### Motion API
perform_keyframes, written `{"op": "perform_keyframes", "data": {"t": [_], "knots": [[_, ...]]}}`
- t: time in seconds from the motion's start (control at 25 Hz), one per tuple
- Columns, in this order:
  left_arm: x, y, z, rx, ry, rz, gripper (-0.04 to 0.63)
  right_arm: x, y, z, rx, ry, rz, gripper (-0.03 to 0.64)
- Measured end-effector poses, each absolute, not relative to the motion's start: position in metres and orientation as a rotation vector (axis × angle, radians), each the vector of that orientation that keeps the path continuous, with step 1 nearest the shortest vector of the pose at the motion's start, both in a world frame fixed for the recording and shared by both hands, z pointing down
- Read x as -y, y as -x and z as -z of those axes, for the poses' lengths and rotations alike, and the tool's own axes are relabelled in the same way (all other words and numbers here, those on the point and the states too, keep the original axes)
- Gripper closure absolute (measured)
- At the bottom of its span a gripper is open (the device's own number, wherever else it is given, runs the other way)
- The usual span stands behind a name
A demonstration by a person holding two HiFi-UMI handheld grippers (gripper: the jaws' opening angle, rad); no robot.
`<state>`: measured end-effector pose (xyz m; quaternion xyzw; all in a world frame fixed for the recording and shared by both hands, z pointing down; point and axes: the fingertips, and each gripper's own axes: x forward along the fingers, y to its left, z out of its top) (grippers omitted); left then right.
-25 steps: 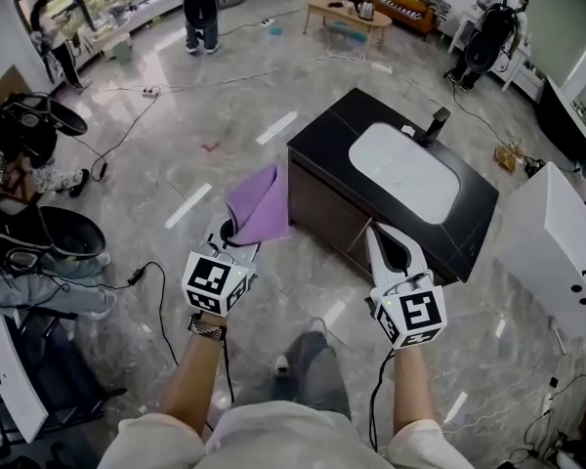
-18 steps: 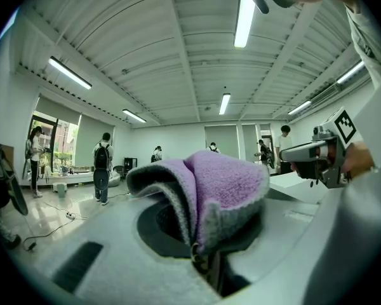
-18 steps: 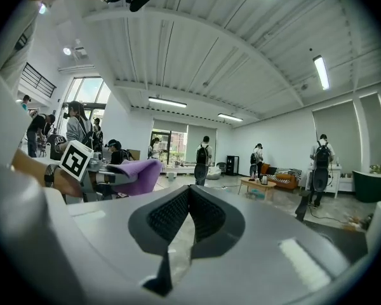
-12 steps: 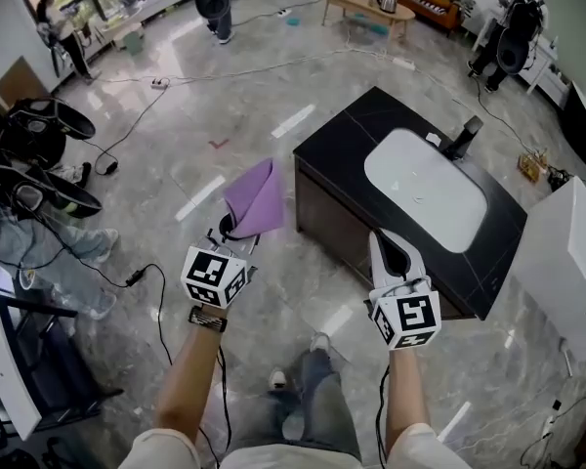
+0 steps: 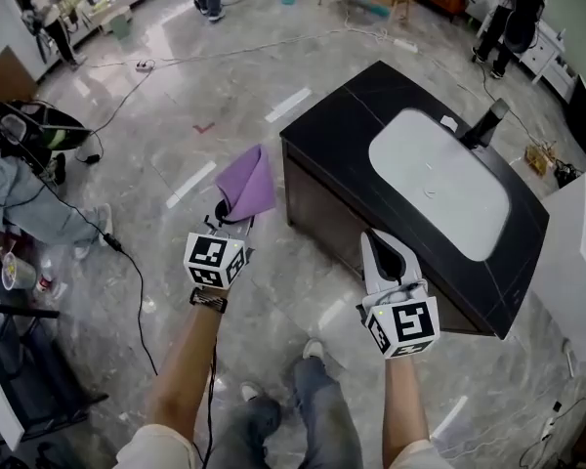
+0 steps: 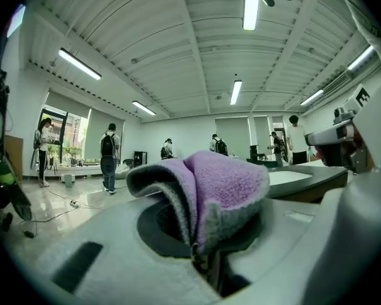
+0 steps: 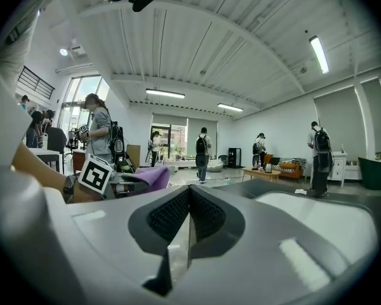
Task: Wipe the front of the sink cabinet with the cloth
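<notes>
The left hand-held gripper (image 5: 231, 219) has its jaws pinching a purple cloth (image 5: 248, 183) at one folded edge. The rest of the cloth stands out ahead of the jaw tips, away from the person, as a loose folded flap. In the left gripper view the fold rises directly above the closed jaws and covers the middle of the view. The dark cabinet (image 5: 324, 215) is ahead of this hand-held gripper and to its right, with its front turned toward the person. The cloth is just beside the left corner of the cabinet front, but I cannot tell if it touches the front. The right hand-held gripper (image 5: 375, 238) has its jaws pressed together and nothing is between them. It is held in front of the cabinet front, and its tips point at the upper edge of the front. Beyond these tips lies the black surface (image 5: 361, 115) of the cabinet with a white sink (image 5: 438, 182), and a dark faucet (image 5: 487, 124) stands at the far side of the sink. In the right gripper view the cloth is to the left of the jaws and the sink is to the right. Both hand-held grippers are above a grey floor (image 5: 166, 115).
</notes>
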<state>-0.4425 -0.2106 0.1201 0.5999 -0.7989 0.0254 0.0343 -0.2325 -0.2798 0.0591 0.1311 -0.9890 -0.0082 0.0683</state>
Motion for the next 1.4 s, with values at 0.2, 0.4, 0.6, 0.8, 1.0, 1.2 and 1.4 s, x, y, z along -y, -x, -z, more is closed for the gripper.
{"op": "perform_keyframes", "data": {"t": [0.2,0.4,0.6,0.8,1.0,1.2,1.4], "knots": [[0.231,0.472,-0.186,2.489,-1.798,-0.022,0.548,0.289,0.237,-0.118,2.977,-0.416,0.056,0.609],[0.251,0.498,-0.254,2.476,-1.770,-0.004,0.548,0.297,0.236,-0.178,2.971,-0.500,0.031,0.609],[0.268,0.522,-0.301,2.480,-1.724,0.035,0.548,0.296,0.241,-0.219,2.965,-0.500,0.060,0.609],[0.283,0.534,-0.345,2.482,-1.729,0.074,0.548,0.296,0.235,-0.264,2.992,-0.533,0.024,0.609],[0.301,0.531,-0.380,2.480,-1.808,0.097,0.548,0.295,0.229,-0.312,3.004,-0.558,0.057,0.609],[0.311,0.522,-0.397,2.478,-1.884,0.102,0.548,0.286,0.230,-0.339,2.997,-0.539,0.103,0.609],[0.316,0.516,-0.398,2.450,-1.929,0.112,0.548,0.286,0.213,-0.355,3.023,-0.587,-0.024,0.609]]}}
